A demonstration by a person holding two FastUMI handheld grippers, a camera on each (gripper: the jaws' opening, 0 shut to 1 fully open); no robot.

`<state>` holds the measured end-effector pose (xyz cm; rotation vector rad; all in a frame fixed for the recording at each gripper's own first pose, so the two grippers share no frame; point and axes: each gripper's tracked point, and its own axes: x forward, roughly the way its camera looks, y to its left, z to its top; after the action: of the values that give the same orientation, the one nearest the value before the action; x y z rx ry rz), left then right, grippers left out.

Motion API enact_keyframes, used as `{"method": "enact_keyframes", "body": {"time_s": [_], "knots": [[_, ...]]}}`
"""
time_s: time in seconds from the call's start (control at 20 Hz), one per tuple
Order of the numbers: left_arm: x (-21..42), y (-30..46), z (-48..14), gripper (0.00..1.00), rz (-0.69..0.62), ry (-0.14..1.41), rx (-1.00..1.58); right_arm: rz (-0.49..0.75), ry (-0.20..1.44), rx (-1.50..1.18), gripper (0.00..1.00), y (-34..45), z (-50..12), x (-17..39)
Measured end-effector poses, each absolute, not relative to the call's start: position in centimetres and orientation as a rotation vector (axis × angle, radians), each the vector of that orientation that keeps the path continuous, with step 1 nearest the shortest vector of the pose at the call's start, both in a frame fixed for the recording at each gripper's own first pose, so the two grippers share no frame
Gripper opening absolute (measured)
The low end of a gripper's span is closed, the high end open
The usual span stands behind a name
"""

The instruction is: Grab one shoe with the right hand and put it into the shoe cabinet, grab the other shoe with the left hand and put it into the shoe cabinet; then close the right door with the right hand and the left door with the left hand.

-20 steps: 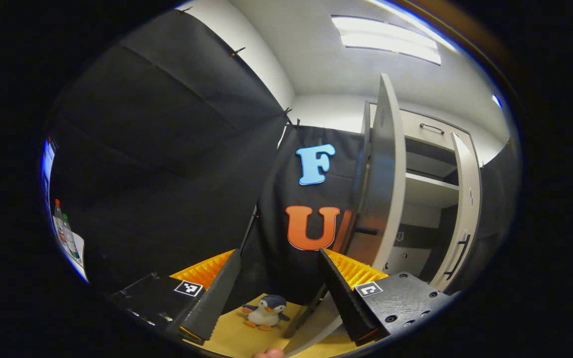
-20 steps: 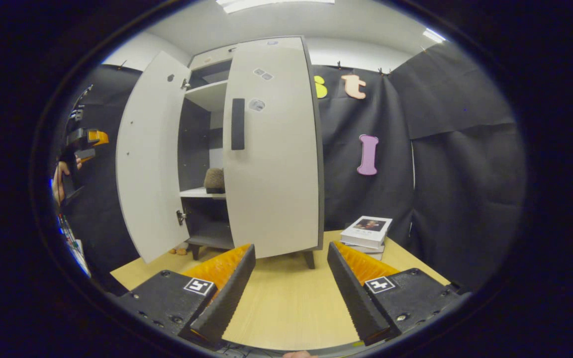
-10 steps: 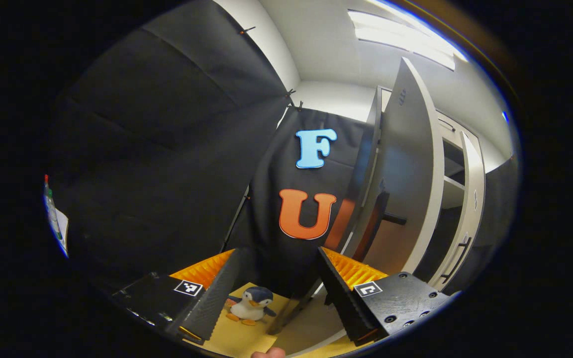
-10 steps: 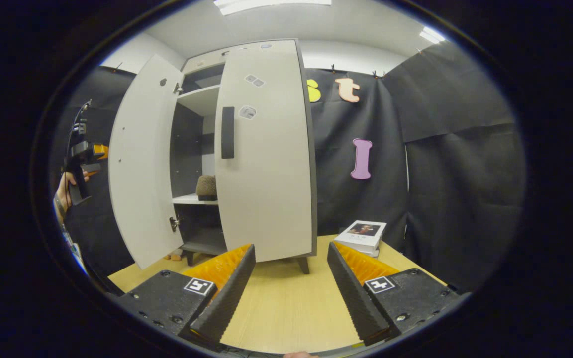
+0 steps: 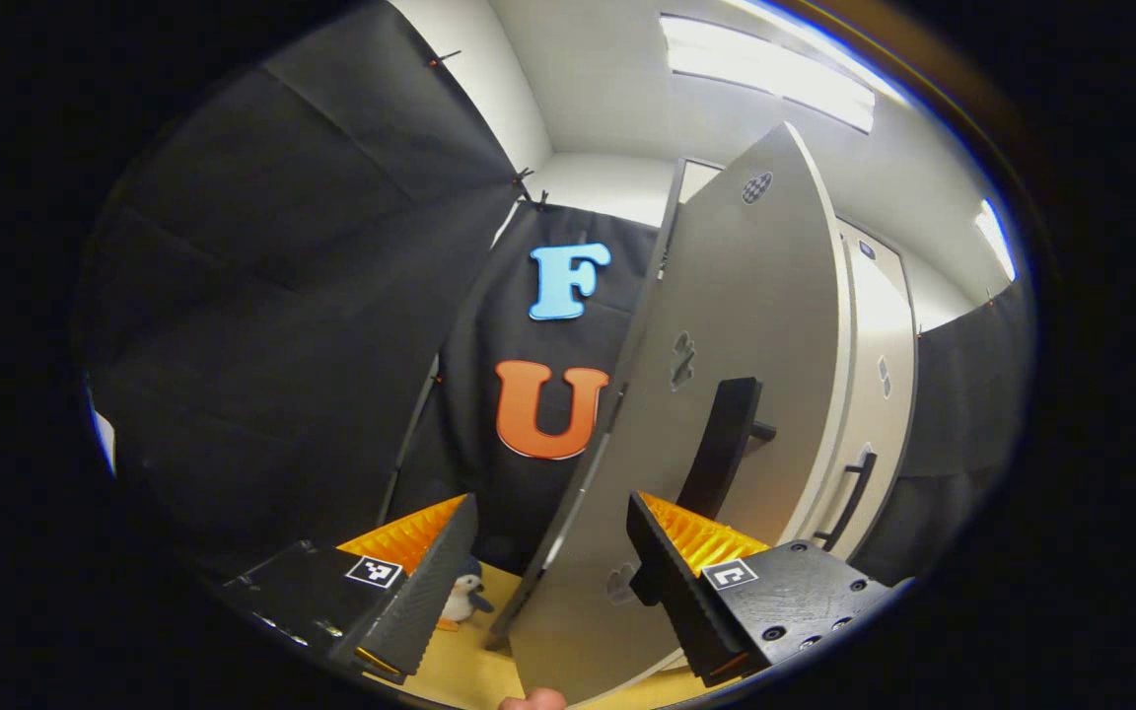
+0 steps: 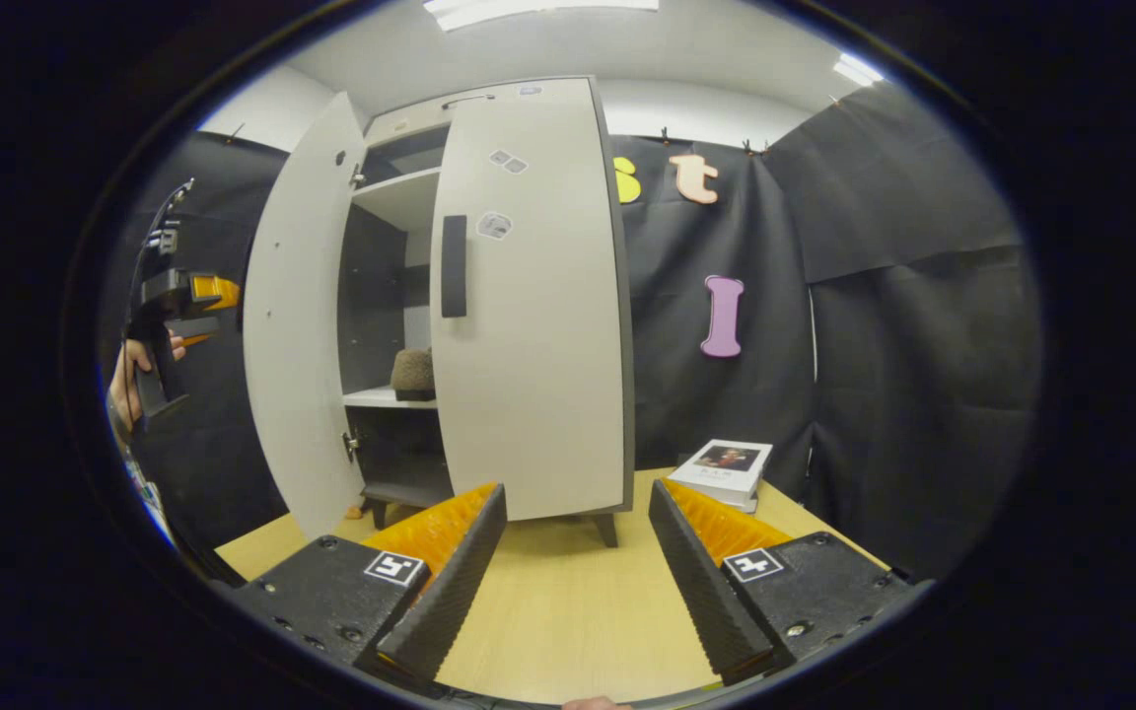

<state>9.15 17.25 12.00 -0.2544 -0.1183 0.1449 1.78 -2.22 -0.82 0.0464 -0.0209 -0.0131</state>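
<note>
While ajar, left door (image 5: 736,325) between jaws.

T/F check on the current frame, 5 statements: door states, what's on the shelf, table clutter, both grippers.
1. Both doors are fully shut. False: the right door looks closed or nearly so, but the left door still stands ajar.
2. A brown shoe sits on a shelf inside the shoe cabinet. True.
3. The right gripper grips the right door's handle. False: it is open and empty above the table, apart from the cabinet.
4. A stack of books lies on the table, right of the cabinet. True.
5. The left gripper is shut on a penguin toy. False: it is open, with the left door's edge between its fingers.
</note>
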Motion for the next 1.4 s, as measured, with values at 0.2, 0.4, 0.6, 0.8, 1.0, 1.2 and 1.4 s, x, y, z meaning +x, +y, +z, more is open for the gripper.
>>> {"method": "enact_keyframes", "body": {"time_s": [0.2, 0.4, 0.6, 0.8, 1.0, 1.2, 1.4], "knots": [[11.3, 12.1, 11.4, 0.94, 0.063, -0.102, -0.255, -0.065, -0.04, 0.043, 0.92, -4.3, -0.5, 0.9], [11.0, 10.6, 11.0, 0.95, 0.055, -0.103, -0.244, -0.1, -0.03, 0.037, 0.95, -5.4, -1.0, 0.6], [9.6, 9.1, 10.9, 0.95, 0.047, -0.111, -0.207, -0.093, -0.023, 0.037, 0.92, -5.1, -1.3, 0.9], [6.4, 8.2, 9.6, 0.95, 0.023, -0.089, -0.165, -0.063, 0.002, 0.04, 0.92, -3.9, -2.0, 1.6], [3.2, 6.7, 5.7, 0.94, 0.009, -0.042, -0.127, -0.035, 0.013, 0.036, 0.92, -2.8, -2.3, 1.8], [0.7, 3.4, 0.9, 0.95, -0.045, 0.014, -0.153, -0.023, 0.045, 0.037, 0.92, -2.4, -3.1, 2.0], [-0.2, 1.1, -2.3, 0.95, -0.064, 0.037, -0.074, -0.013, 0.077, 0.062, 0.92, -2.0, -3.9, 2.2]]}}
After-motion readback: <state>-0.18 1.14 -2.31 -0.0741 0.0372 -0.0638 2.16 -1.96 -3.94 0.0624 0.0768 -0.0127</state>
